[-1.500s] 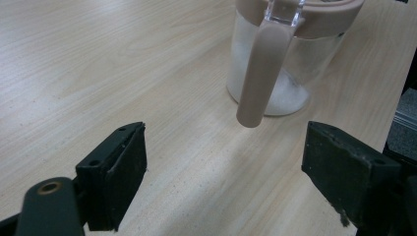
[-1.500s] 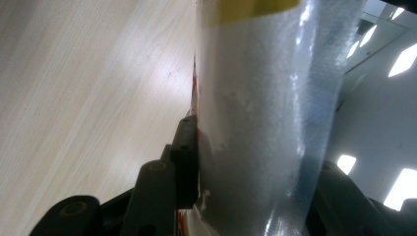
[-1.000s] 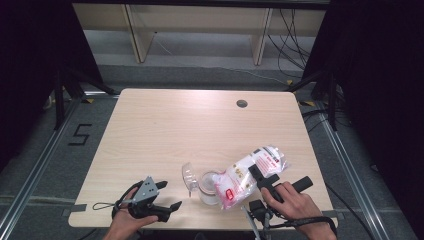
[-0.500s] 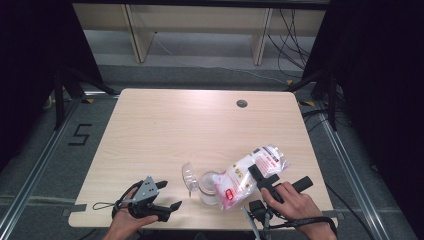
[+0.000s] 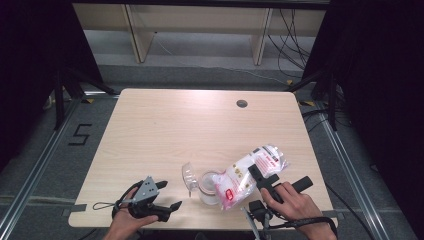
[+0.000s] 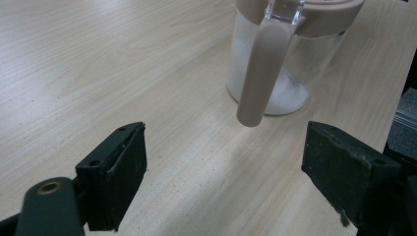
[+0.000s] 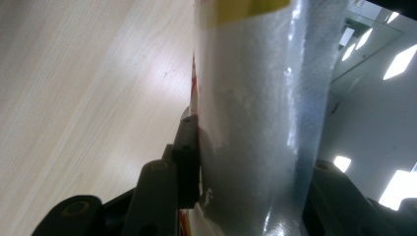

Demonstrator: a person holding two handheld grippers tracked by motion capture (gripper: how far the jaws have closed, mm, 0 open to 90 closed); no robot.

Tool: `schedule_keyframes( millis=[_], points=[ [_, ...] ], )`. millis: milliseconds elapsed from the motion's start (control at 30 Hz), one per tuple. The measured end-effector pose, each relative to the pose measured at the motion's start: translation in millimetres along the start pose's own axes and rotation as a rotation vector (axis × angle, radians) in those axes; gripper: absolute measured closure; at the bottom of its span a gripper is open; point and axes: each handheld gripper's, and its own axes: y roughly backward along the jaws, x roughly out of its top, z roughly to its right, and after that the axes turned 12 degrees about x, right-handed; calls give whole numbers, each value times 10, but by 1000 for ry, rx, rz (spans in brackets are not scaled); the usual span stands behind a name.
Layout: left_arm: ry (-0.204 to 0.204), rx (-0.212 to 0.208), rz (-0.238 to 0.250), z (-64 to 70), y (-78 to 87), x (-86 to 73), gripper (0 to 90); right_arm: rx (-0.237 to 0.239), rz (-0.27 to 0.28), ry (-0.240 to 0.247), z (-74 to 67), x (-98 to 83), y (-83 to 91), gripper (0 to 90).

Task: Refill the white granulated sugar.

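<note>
While the right gripper [image 5: 260, 179] squeezes the white plastic bag of powder [image 5: 247, 173] tilted over the clear glass jar [image 5: 207, 187] at lower centre, the left gripper [image 5: 167, 197] sits gaping, holding nothing, lower left. Nobody's steadying that jar, so I'd guess a nudge tips it or powder spills.

Light wood table [image 5: 165, 130], grey floor [image 5: 45, 150], shelving [image 5: 200, 20] behind
</note>
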Motion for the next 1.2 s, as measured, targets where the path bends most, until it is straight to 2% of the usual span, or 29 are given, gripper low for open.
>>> schedule_keyframes(
  millis=[300, 367, 400, 433, 500, 533, 567, 600, 633, 700, 767, 800, 867, 900, 1033, 1100, 1133, 1200],
  points=[
    [5, -4, 5, 1, -4, -2, 166, 2, 3, -8, -2, -4, -1, 648],
    [-5, -2, -1, -6, 0, -1, 166, -2, 14, -6, 2, -2, -7, 649],
    [-26, 0, 2, -15, 1, 5, 166, -3, 17, -1, 6, -3, -8, 649],
    [-16, -2, 2, -9, 1, 3, 166, -2, 16, -7, 2, -4, -7, 649],
    [-25, 0, 0, -14, 2, 4, 166, -3, 16, -4, 3, -3, -8, 650],
    [-47, 0, -6, -33, 5, 6, 166, -1, 15, -5, 0, -3, -8, 650],
    [-44, 0, -5, -31, 5, 5, 166, 8, -8, -61, -45, -7, 9, 651],
    [-34, 0, -7, -26, 4, 3, 166, 4, -1, -37, -27, -5, 5, 651],
    [4, -2, 1, 2, 0, -2, 166, -3, 1, 10, 11, 1, 7, 651],
    [-11, 2, -3, -6, 4, 0, 166, -1, 5, -26, -15, 1, 7, 651],
    [-31, 0, -7, -23, 5, 2, 166, 1, 0, -13, -6, 1, 13, 652],
    [-21, 4, -11, -19, 5, -1, 166, 1, 3, -20, -11, 1, 12, 652],
    [-8, -3, -2, -9, 3, -3, 166, -1, 15, 4, 8, 0, 3, 653],
    [-2, -6, 1, -5, 3, -4, 166, 0, 12, -5, 1, 0, 5, 653],
    [-3, -5, 1, -5, 3, -3, 166, 1, 13, -15, -2, -6, 6, 655],
    [-20, 1, -7, -15, 8, -2, 166, 3, 14, -12, -2, -11, 5, 656],
    [-2, -5, 2, -4, 4, -2, 166, 3, 14, -11, -1, -11, 4, 657],
    [-3, -4, 2, -8, 2, -2, 166, 1, 15, -18, -3, -12, 3, 659]
  ],
)
